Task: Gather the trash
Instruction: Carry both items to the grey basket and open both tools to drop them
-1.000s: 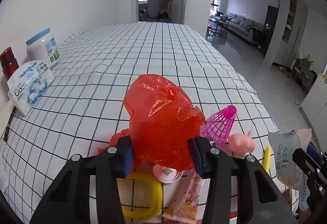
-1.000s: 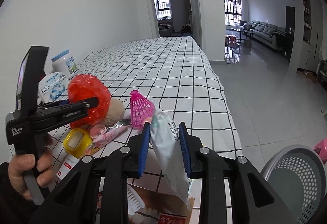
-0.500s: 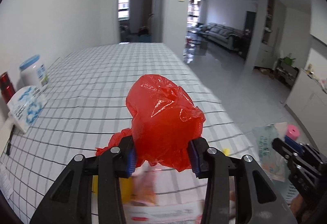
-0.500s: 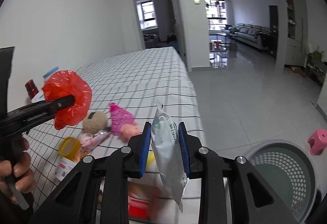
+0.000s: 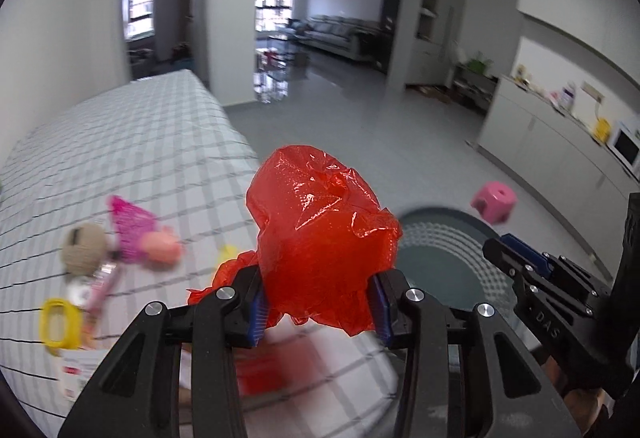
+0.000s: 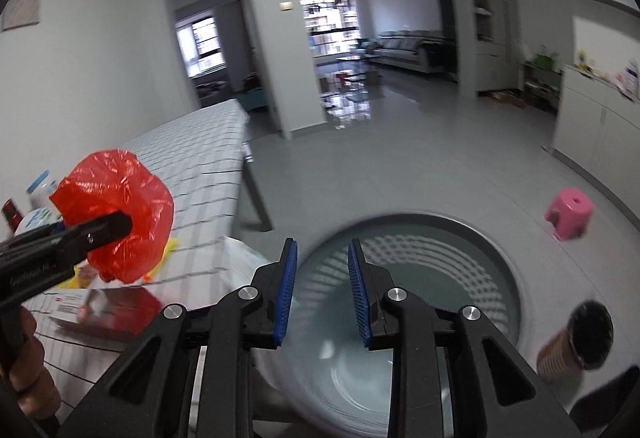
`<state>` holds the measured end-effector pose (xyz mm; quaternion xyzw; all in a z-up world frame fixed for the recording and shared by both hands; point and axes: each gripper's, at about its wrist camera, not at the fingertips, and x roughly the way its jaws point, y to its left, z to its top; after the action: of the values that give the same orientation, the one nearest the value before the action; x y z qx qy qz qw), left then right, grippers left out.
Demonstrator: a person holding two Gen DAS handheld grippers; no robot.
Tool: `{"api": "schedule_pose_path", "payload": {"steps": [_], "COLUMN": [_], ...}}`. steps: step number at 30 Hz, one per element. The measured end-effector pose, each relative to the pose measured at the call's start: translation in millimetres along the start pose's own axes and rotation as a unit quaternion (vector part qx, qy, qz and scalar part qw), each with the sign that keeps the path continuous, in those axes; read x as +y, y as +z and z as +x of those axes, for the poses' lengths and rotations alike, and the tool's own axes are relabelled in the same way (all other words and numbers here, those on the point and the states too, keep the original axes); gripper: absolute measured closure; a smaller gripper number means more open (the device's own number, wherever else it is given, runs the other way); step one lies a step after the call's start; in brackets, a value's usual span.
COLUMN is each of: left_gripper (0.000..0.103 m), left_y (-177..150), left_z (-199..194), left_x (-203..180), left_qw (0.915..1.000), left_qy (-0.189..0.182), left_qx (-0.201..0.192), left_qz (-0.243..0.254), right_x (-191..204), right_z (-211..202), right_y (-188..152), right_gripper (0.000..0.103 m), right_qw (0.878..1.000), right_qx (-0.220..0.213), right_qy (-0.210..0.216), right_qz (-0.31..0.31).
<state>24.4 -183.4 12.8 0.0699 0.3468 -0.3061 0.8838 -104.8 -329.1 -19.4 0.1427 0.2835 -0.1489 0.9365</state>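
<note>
Red bag: clamped in L gripper, en route to bin
R gripper: jaws apart, empty, over basket

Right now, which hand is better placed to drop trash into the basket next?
Left. The left gripper holds the red bag near the basket; the right gripper is open and empty.

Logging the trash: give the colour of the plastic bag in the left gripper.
Red plastic bag, clearest in the left wrist view.
</note>
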Motion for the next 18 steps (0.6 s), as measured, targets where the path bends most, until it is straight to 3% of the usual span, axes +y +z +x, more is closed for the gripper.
{"api": "schedule_pose_path", "payload": {"steps": [9, 18], "left_gripper": [0.062, 0.062], "left_y": [-12.5, -22.2], "left_z": [42.2, 73.3], "left_x": [-48.7, -79.5], "left_qw": [0.9991, 0.9971], "left_qy": [-0.013, -0.018], "left_qx": [0.036, 0.061], "left_qz": [0.018, 0.042], "right_x": [-56.7, -70.4], "right_z": [-6.4, -7.6], "right_y": [-25.5, -36.3], "right_gripper": [0.077, 0.077], "right_qw": [0.999, 0.999], "right_qx": [0.017, 0.024], "right_qy": [-0.021, -0.006], "right_qz": [0.036, 0.046]}}
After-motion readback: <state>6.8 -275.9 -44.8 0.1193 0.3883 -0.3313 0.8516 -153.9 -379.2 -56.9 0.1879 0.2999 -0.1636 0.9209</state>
